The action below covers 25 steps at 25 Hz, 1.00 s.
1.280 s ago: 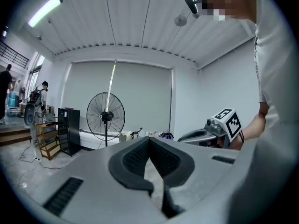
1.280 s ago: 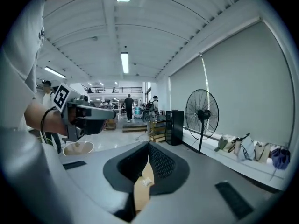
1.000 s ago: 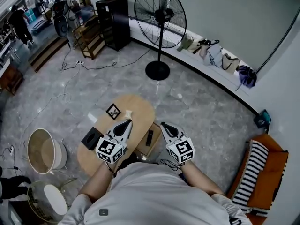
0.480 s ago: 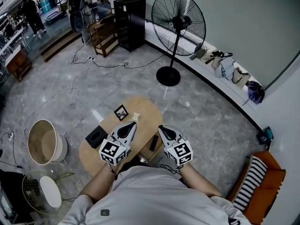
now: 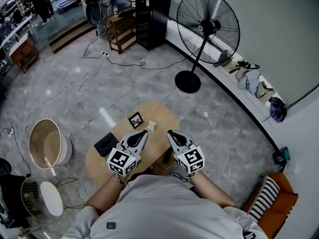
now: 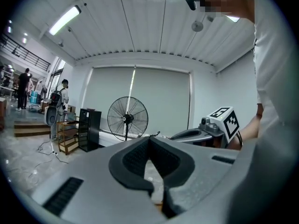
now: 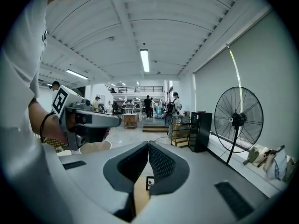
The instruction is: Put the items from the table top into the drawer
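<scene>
Fingers of my left gripper [image 5: 143,132] and right gripper [image 5: 170,132] are pressed together, holding nothing, over the near edge of the table [image 5: 167,114]. Beyond them lie the small frame [image 5: 135,119], pale lump [image 5: 151,126] and black box [image 5: 105,145]. I should spread one pair of fingers wide before lowering onto the nearest item.

left claw [image 5: 143,132] and right claw [image 5: 170,133] both closed, empty; side by side
</scene>
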Each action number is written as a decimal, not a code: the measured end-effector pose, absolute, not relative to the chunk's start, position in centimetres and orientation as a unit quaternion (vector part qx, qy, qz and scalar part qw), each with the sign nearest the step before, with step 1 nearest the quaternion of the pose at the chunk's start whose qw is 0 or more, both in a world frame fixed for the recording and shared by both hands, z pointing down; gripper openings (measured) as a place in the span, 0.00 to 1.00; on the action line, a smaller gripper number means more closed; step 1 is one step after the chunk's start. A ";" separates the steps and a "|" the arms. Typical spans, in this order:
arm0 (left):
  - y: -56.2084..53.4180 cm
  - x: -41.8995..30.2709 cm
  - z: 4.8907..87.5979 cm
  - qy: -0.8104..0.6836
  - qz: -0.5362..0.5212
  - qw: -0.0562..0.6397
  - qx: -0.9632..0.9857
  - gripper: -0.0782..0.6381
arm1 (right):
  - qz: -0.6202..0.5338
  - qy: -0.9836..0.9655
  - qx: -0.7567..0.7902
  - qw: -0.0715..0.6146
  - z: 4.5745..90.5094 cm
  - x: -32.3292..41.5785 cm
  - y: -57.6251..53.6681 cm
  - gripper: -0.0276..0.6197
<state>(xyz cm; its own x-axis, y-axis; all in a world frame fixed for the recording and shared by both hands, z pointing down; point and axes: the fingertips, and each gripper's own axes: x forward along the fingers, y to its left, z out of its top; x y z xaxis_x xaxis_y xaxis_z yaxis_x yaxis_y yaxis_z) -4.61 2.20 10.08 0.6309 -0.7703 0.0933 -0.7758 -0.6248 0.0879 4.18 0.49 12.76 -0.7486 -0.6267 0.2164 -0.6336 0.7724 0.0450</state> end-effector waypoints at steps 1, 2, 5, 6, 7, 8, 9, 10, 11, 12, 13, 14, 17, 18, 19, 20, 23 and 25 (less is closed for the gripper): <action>1.8 -5.1 10.3 -0.428 0.024 0.062 0.901 0.12 | 0.016 -0.935 0.336 0.112 12.9 3.6 0.0 0.09; 1.4 -5.5 10.5 -0.427 0.024 0.065 0.902 0.12 | 0.017 -0.935 0.335 0.114 13.0 2.9 -0.5 0.09; 0.0 -6.4 10.7 -0.422 0.026 0.069 0.904 0.12 | 0.019 -0.936 0.332 0.116 13.0 1.5 -2.3 0.09; -0.3 -6.5 10.7 -0.420 0.027 0.069 0.904 0.12 | 0.020 -0.936 0.330 0.117 13.0 1.2 -2.7 0.09; -0.6 -6.5 10.7 -0.419 0.029 0.070 0.905 0.12 | 0.021 -0.937 0.328 0.119 13.2 1.0 -3.0 0.09; -0.7 -6.4 10.9 -0.419 0.030 0.072 0.905 0.12 | 0.024 -0.937 0.326 0.121 13.4 0.9 -3.2 0.09; -0.9 -6.4 11.1 -0.420 0.031 0.075 0.904 0.12 | 0.026 -0.938 0.324 0.123 13.7 0.9 -3.4 0.09; -1.3 -6.3 11.2 -0.423 0.033 0.078 0.902 0.12 | 0.030 -0.938 0.321 0.125 13.9 0.9 -3.9 0.09; -1.9 -6.3 11.3 -0.426 0.034 0.081 0.901 0.12 | 0.034 -0.939 0.317 0.127 14.1 1.0 -4.4 0.09; -2.6 -6.3 11.4 -0.430 0.035 0.084 0.898 0.12 | 0.038 -0.940 0.313 0.129 14.2 1.1 -5.2 0.09; -3.2 -6.2 11.4 -0.435 0.036 0.087 0.896 0.12 | 0.041 -0.941 0.308 0.131 14.4 1.2 -5.9 0.09; -3.8 -6.3 11.5 -0.441 0.037 0.091 0.892 0.12 | 0.044 -0.943 0.303 0.134 14.6 1.3 -6.4 0.09; -4.2 -6.6 12.3 -0.461 0.035 0.100 0.881 0.12 | 0.049 -0.946 0.285 0.144 15.7 1.5 -7.2 0.09; -4.2 -6.7 12.6 -0.469 0.035 0.103 0.877 0.12 | 0.051 -0.948 0.278 0.148 16.1 1.6 -7.3 0.09; -4.2 -6.8 12.9 -0.477 0.035 0.107 0.872 0.12 | 0.054 -0.949 0.271 0.152 16.5 1.6 -7.6 0.09; -4.4 -7.0 13.2 -0.485 0.035 0.110 0.867 0.12 | 0.055 -0.950 0.265 0.156 16.8 1.7 -7.9 0.09; -5.6 -7.9 14.2 -0.512 0.032 0.116 0.850 0.12 | 0.053 -0.953 0.249 0.163 17.8 1.8 -9.4 0.09; -6.3 -8.2 14.9 -0.528 0.032 0.121 0.840 0.12 | 0.055 -0.955 0.238 0.169 18.7 2.0 -10.4 0.09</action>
<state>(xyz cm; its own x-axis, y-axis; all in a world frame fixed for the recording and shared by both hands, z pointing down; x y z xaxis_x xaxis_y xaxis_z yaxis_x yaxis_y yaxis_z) -8.20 -6.26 14.88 0.4412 -0.8788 0.1816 -0.8945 -0.4142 0.1686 1.98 -10.40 18.74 -0.8296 -0.4363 0.3484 -0.4733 0.8806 -0.0244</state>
